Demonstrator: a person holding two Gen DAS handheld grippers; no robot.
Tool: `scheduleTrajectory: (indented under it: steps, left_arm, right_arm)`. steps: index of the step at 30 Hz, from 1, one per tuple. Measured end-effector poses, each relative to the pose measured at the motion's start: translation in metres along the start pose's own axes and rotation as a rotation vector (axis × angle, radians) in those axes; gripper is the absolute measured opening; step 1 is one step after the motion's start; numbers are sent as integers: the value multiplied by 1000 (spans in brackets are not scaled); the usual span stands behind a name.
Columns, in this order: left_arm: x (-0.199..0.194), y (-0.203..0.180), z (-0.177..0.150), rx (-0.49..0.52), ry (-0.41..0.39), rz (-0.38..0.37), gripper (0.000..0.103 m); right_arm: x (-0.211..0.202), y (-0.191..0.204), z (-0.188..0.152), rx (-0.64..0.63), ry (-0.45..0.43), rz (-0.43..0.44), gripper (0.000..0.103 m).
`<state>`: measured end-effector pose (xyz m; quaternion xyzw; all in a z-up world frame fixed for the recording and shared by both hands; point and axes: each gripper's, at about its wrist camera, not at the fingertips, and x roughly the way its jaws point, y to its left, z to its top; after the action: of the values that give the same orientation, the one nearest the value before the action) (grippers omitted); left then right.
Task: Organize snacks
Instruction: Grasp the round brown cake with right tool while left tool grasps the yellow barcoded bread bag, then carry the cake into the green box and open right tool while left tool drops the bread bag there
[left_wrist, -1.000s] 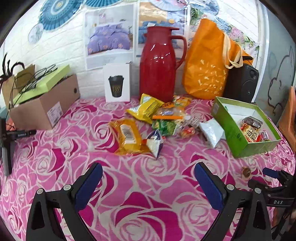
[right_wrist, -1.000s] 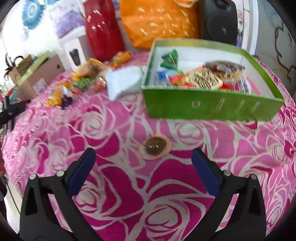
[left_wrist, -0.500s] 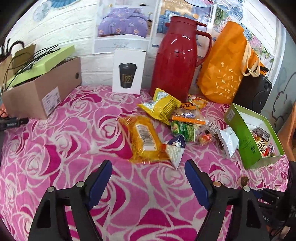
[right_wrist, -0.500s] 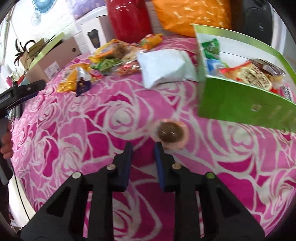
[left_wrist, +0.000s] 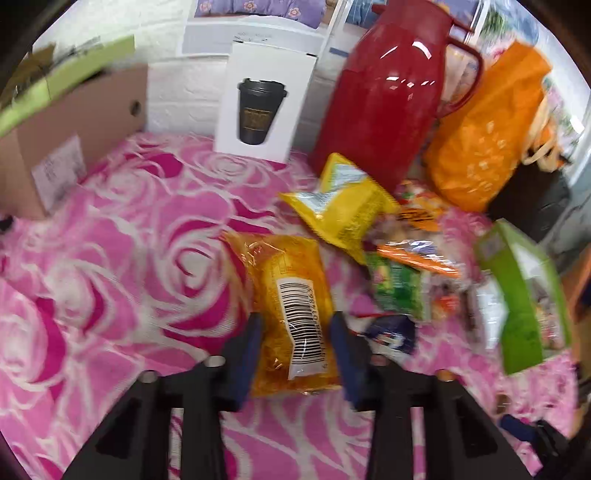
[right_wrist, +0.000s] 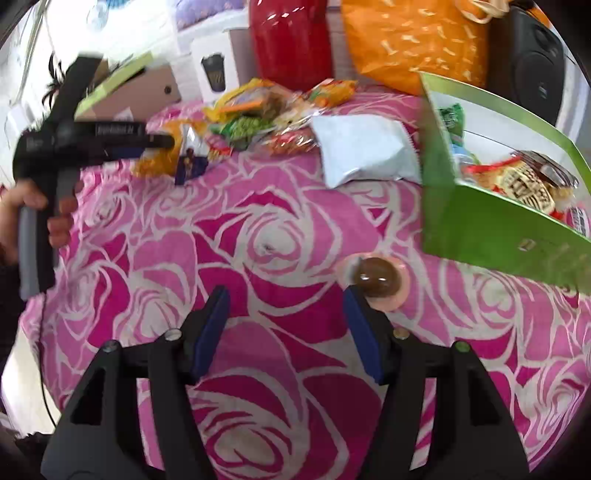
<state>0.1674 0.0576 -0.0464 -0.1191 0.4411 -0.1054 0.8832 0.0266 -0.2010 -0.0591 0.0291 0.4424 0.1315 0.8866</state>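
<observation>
A pile of snack packets lies on the pink rose tablecloth. My left gripper (left_wrist: 295, 332) has closed its pads on both sides of the orange barcoded snack bag (left_wrist: 291, 295). A yellow chip bag (left_wrist: 343, 210) and a green packet (left_wrist: 399, 288) lie behind it. The green box (right_wrist: 491, 221) at the right holds several snacks. My right gripper (right_wrist: 286, 317) is partly open and empty above the cloth. A small round brown jelly cup (right_wrist: 376, 277) lies just beyond its right pad. A white packet (right_wrist: 365, 151) lies left of the box.
A red thermos (left_wrist: 384, 96), an orange bag (left_wrist: 487, 133), a white coffee-cup carton (left_wrist: 266, 103) and a cardboard box (left_wrist: 70, 140) stand along the back wall. A black speaker (right_wrist: 532, 59) stands behind the green box.
My left gripper moved forward to the orange bag and narrowed around it. My right gripper opened partway from nearly shut and shifted left of the jelly cup.
</observation>
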Motion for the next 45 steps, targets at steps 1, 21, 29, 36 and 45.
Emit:
scheduleTrajectory:
  steps: [1,21,29,36,45]
  left_arm:
    - [-2,0,-2,-2,1,-2,33]
    - [-37,-25,-59,151,22,95,65]
    - [-35,-23,-67,152,67,68,39]
    - [-87,-66,-54,252,-32,-21,39]
    - [-92,-188,-10,415,-131,-203,39]
  right_arm:
    - [-4,-8,0,34,-6,-5,65]
    - [20,-25,16,99,6,-173,47]
    - [-9,-28,7,119,-41,-60,44]
    - [-54,-21,22,96,-149,-14,44]
    - [-102,-83,57,140,-285,-167,44]
